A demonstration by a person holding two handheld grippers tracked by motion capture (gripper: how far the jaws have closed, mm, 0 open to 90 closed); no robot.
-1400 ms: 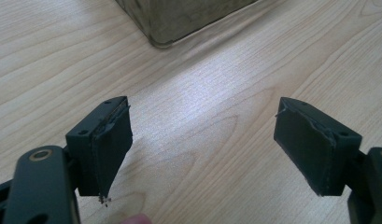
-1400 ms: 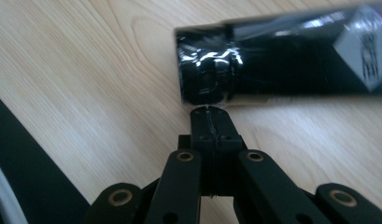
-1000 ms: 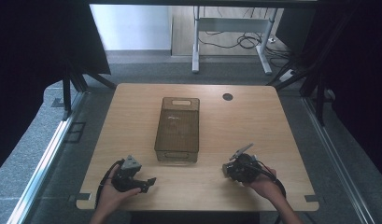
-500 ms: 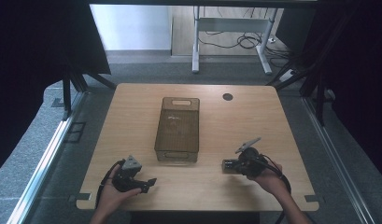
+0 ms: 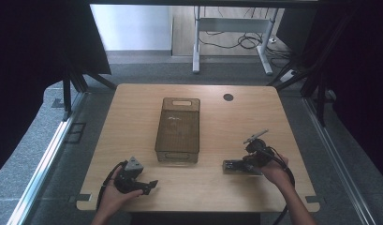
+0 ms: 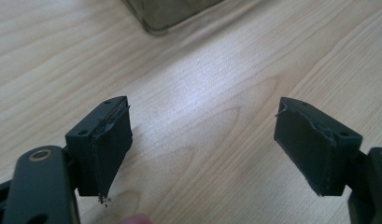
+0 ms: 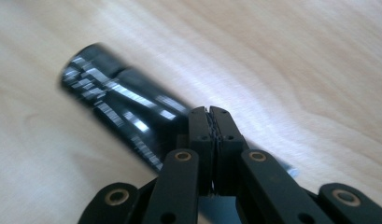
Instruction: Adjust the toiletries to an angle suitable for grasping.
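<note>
Right gripper view has the right gripper with its jaws pressed together, a dark ribbed plastic cylinder lying just past them, long axis slanting up-left, though I can't tell if it's pinched. It sits right of the smoky translucent plastic bin on the pale wooden table. The left gripper idles, jaws wide apart, so the right's nearer.

Bare wooden table, grey floor around.
</note>
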